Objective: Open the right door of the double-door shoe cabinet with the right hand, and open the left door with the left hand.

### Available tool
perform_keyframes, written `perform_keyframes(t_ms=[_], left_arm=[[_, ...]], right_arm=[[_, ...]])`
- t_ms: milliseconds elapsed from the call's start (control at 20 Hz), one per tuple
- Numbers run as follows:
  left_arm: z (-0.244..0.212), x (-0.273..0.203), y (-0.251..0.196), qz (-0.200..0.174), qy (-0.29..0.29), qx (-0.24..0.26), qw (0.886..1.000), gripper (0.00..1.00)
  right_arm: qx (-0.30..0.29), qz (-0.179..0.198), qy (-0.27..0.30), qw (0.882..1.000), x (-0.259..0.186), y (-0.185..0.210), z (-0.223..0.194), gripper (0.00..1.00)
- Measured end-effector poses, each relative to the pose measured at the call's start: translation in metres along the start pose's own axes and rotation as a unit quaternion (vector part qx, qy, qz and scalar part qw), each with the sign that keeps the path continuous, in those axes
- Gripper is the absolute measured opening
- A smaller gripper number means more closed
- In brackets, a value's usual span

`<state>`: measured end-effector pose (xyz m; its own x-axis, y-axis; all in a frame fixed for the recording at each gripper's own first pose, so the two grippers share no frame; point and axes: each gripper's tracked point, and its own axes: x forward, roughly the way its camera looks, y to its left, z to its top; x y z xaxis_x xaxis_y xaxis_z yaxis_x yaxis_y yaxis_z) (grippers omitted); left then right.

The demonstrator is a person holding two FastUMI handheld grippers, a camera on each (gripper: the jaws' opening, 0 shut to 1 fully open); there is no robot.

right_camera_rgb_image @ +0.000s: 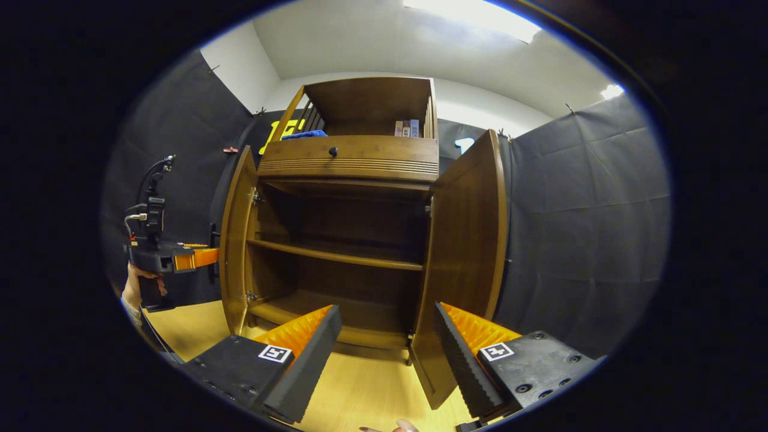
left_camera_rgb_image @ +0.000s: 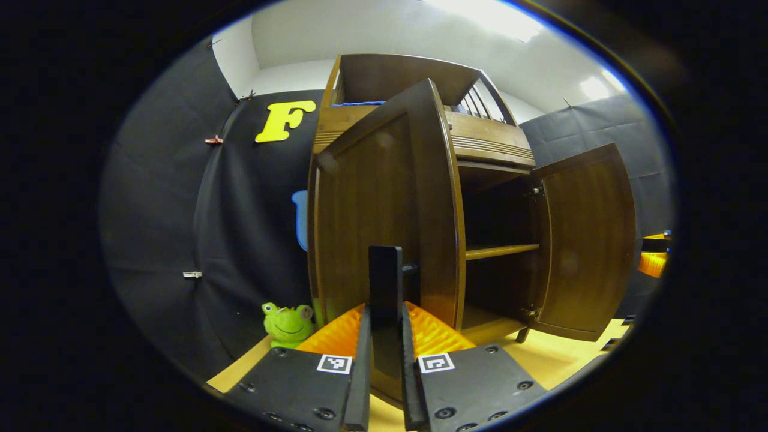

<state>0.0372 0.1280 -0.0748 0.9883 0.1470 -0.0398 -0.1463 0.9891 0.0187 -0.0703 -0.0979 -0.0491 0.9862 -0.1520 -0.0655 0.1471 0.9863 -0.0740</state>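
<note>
The brown wooden shoe cabinet (right_camera_rgb_image: 354,159) stands with both doors swung out. In the left gripper view, my left gripper (left_camera_rgb_image: 384,312) is shut on the dark upright handle (left_camera_rgb_image: 384,270) of the left door (left_camera_rgb_image: 366,210), which stands wide open towards me. The right door (left_camera_rgb_image: 591,240) hangs open farther right. In the right gripper view, my right gripper (right_camera_rgb_image: 384,354) is open and holds nothing. The right door (right_camera_rgb_image: 465,258) has its lower edge close to the right-hand finger (right_camera_rgb_image: 462,360). A hand (right_camera_rgb_image: 135,288) holds the left gripper (right_camera_rgb_image: 171,258) at the outer side of the left door (right_camera_rgb_image: 237,240).
Inside the cabinet a shelf (right_camera_rgb_image: 336,257) crosses the middle, and a drawer with a knob (right_camera_rgb_image: 333,151) sits above it. A blue cloth (right_camera_rgb_image: 303,135) lies on the cabinet's top rack. A green frog toy (left_camera_rgb_image: 288,325) sits on the wooden floor (right_camera_rgb_image: 360,390) left of the cabinet.
</note>
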Motion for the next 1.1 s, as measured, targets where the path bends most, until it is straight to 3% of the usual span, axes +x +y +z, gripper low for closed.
perform_keyframes(t_ms=[400,500,550,850,950,1100], left_arm=[[0.000,-0.025,0.058,0.056,0.002,0.008,0.998,0.14],[-0.003,-0.029,0.075,0.077,0.005,0.003,0.997,0.13],[-0.002,-0.031,0.082,0.086,0.006,0.001,0.996,0.07],[-0.009,-0.055,0.103,0.113,0.021,0.004,0.993,0.05],[-0.002,-0.077,0.099,0.114,0.024,-0.004,0.993,0.05],[0.027,-0.103,0.067,0.085,0.008,0.004,0.996,0.05]], right_arm=[[0.020,0.045,-0.005,0.999,0.011,0.042,0.004,0.96],[0.022,0.054,-0.001,0.998,0.013,0.049,0.002,0.99],[0.022,0.056,0.000,0.998,0.017,0.052,0.003,0.98],[0.020,0.066,0.000,0.998,0.019,0.064,0.005,0.98],[0.022,0.068,0.000,0.997,0.019,0.067,0.008,0.98],[0.024,0.069,0.001,0.997,0.021,0.074,0.013,0.98]])
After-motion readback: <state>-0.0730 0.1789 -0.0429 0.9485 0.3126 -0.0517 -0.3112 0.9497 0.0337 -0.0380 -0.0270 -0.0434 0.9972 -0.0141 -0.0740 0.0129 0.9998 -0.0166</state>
